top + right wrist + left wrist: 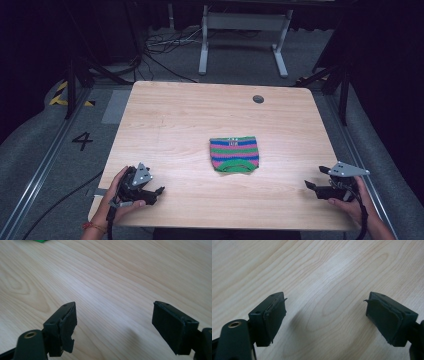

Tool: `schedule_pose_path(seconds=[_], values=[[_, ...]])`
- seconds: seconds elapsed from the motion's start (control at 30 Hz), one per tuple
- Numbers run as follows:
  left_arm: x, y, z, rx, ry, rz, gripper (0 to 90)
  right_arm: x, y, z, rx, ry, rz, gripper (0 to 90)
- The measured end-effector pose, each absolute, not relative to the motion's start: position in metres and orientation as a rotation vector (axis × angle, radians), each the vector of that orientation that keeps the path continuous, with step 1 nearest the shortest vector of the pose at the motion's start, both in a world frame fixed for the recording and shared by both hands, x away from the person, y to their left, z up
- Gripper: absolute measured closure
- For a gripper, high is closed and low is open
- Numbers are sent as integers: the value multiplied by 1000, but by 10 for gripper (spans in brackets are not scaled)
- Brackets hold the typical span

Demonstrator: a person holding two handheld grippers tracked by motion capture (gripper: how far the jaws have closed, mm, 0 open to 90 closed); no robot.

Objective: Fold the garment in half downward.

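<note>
Striped knit piece (234, 154) lies flat mid-table (175, 115), right of centre; small label on its top band unreadable. "4" (82, 140) marked on floor. Left gripper (156, 194) and right gripper (311, 187) at near corners, jaws wide apart, nothing held.

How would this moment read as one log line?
left tool: open, empty | right tool: open, empty | striped knit cloth: flat mid-table, untouched | table: wooden
</note>
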State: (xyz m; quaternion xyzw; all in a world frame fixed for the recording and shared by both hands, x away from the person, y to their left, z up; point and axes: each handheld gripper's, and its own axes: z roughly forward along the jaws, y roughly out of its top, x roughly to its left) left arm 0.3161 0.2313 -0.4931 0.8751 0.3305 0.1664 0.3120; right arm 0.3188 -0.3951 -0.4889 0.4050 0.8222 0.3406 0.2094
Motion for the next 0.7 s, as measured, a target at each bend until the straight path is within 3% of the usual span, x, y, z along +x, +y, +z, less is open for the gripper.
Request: schedule_pose_path(seconds=[0.3, 0.7], values=[[312, 252, -498, 2212, 1055, 379, 146, 317, -417, -504, 1261, 2207, 938, 199], [312, 255, -499, 2193, 1083, 393, 144, 323, -421, -507, 1307, 2241, 971, 147]])
